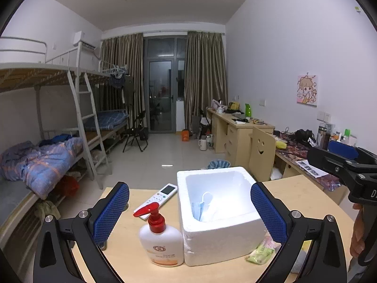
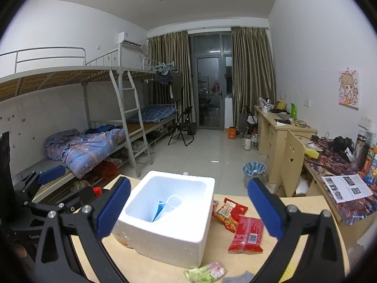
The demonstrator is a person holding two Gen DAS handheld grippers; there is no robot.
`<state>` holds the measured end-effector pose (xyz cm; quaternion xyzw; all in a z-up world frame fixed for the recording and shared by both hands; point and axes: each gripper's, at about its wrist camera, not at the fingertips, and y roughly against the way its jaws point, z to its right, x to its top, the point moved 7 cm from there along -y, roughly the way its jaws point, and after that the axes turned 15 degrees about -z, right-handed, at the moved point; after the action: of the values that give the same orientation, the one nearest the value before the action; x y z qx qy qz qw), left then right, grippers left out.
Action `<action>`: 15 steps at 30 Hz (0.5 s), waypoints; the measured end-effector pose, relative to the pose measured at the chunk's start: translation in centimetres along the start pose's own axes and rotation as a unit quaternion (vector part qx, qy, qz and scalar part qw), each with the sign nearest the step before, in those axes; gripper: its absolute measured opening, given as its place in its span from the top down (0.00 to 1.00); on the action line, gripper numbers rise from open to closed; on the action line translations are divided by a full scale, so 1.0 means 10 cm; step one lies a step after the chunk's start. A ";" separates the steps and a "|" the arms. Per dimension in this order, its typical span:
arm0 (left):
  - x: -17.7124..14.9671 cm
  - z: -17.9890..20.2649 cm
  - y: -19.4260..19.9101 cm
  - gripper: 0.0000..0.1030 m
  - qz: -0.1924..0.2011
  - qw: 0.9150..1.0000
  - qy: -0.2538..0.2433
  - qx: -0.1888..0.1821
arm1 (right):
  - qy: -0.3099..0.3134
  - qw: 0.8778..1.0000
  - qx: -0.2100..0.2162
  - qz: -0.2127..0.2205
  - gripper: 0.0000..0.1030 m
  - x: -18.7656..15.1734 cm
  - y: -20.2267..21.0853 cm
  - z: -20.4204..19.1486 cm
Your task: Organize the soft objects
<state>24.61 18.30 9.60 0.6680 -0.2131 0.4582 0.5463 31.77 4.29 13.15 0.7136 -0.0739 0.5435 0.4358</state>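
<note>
A white foam box [image 1: 219, 231] [image 2: 179, 243] stands on the wooden table with a blue face mask [image 1: 202, 208] [image 2: 165, 208] inside it. My left gripper [image 1: 189, 212] is open and empty above the table, straddling the box's left side. My right gripper [image 2: 188, 205] is open and empty, held above the box. A green soft packet [image 1: 261, 252] [image 2: 206, 271] lies at the box's near right corner. Red snack packets [image 2: 247, 233] lie to the right of the box. A grey cloth [image 2: 238, 279] shows at the bottom edge.
A lotion pump bottle [image 1: 160, 238] and a white remote [image 1: 156, 199] lie left of the box. The table edge [image 1: 122, 189] drops to the floor beyond. A bunk bed [image 1: 47, 160] stands left, desks [image 1: 240, 127] along the right wall.
</note>
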 end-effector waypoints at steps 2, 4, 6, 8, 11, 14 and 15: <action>-0.01 0.04 0.10 0.00 0.005 1.000 -0.004 0.001 | -0.002 1.000 -0.002 0.005 0.02 -0.02 0.09 0.01; -0.03 0.07 0.21 0.00 0.011 1.000 -0.005 -0.001 | -0.002 1.000 0.000 0.009 0.02 -0.06 0.19 0.01; -0.06 0.10 0.31 0.00 0.014 1.000 -0.002 -0.004 | -0.002 1.000 -0.004 0.017 0.02 -0.08 0.31 0.00; -0.10 0.13 0.39 0.00 0.014 1.000 -0.003 -0.010 | -0.001 1.000 -0.007 0.020 0.01 -0.13 0.40 -0.01; -0.17 0.19 0.53 0.00 0.017 1.000 -0.007 -0.012 | 0.002 1.000 -0.010 0.026 0.01 -0.19 0.53 -0.01; -0.22 0.27 0.67 0.00 0.019 1.000 -0.008 -0.017 | 0.001 0.999 -0.013 0.032 0.01 -0.27 0.64 -0.02; -0.23 0.29 0.72 0.00 0.022 1.000 -0.010 -0.020 | 0.000 0.999 -0.014 0.034 0.00 -0.30 0.68 -0.02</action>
<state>18.87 12.88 11.53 0.6563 -0.2421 0.4590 0.5477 26.47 -0.80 14.36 0.7044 -0.1054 0.5572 0.4268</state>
